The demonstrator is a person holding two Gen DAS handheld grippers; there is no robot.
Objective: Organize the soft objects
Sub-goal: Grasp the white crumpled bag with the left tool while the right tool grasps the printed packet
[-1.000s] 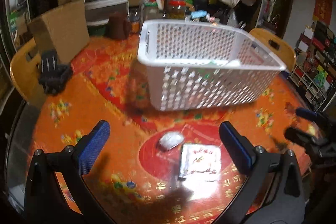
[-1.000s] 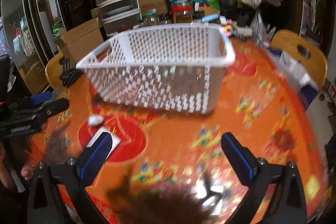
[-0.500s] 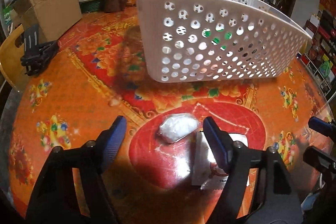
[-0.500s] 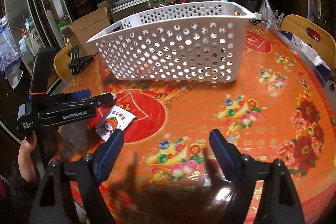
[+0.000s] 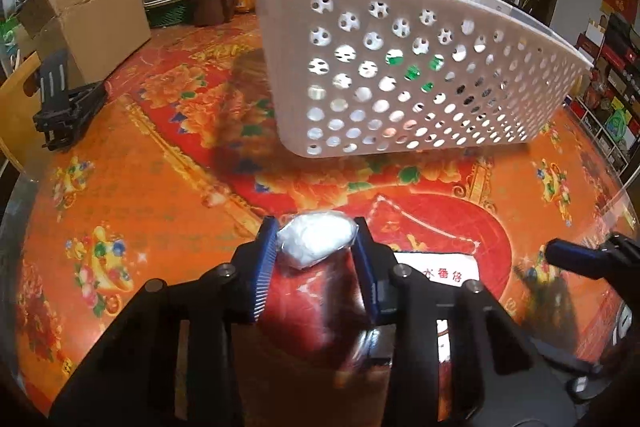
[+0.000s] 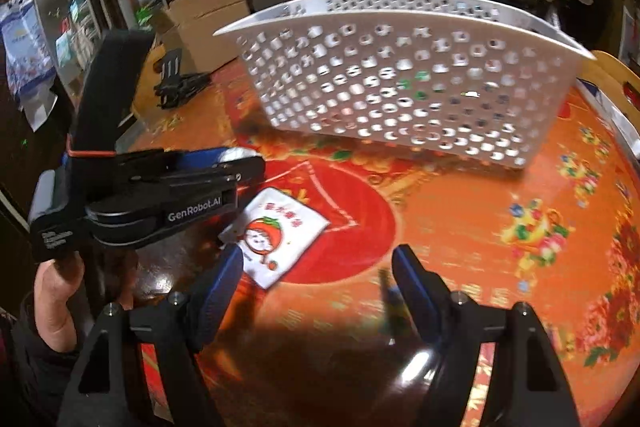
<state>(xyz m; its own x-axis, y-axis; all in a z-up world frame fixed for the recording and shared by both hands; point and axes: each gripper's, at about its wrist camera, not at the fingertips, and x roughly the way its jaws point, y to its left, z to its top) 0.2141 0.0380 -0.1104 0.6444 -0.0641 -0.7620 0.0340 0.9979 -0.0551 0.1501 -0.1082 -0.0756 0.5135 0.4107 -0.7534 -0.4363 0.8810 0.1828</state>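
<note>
My left gripper (image 5: 316, 241) is shut on a small white plastic-wrapped soft bundle (image 5: 318, 242), low over the red and orange tablecloth. It also shows in the right wrist view (image 6: 240, 163), at the left. A flat white packet with a tomato cartoon (image 6: 276, 235) lies on the red circle just right of the left gripper; its edge shows in the left wrist view (image 5: 440, 269). My right gripper (image 6: 318, 275) is open and empty, low over the table just in front of that packet. A white perforated basket (image 5: 420, 75) stands behind on the table, also in the right wrist view (image 6: 400, 75).
A black clip-like tool (image 5: 64, 107) lies at the table's left edge by a yellow chair. Cardboard boxes (image 5: 92, 19), drawer units and bags crowd the back. A second yellow chair (image 6: 616, 75) stands at the right.
My left gripper moved down and forward and shut on the white bundle. My right gripper moved left and lower toward the tomato packet, still open.
</note>
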